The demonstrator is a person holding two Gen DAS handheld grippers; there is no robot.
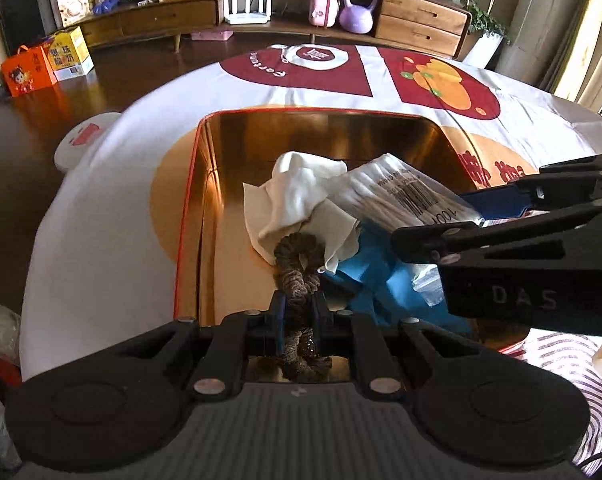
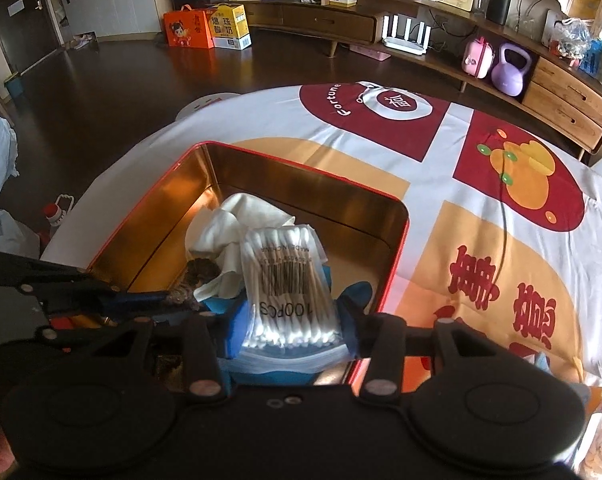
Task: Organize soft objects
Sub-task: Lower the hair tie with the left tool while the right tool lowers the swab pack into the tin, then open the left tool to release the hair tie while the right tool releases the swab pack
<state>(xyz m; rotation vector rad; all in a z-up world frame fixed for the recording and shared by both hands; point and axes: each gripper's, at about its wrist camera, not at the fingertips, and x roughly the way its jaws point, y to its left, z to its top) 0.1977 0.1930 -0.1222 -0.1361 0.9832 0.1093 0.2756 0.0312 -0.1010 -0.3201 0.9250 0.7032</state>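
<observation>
Nearly done: white cloth [image 1: 297,188] and blue cloth [image 1: 381,280] in tin [image 2: 397,216]. Left gripper [image 1: 299,308] clamps brown scrunchie [image 1: 299,264], right gripper [image 2: 291,328] clamps swab pack [image 2: 287,276], both near tin's front edge, prob. awaiting release.

The blue cloth [image 1: 375,276] lies mostly hidden beneath the swab pack [image 2: 287,280] and right claw [image 2: 291,330]; its shape cannot be told.
</observation>
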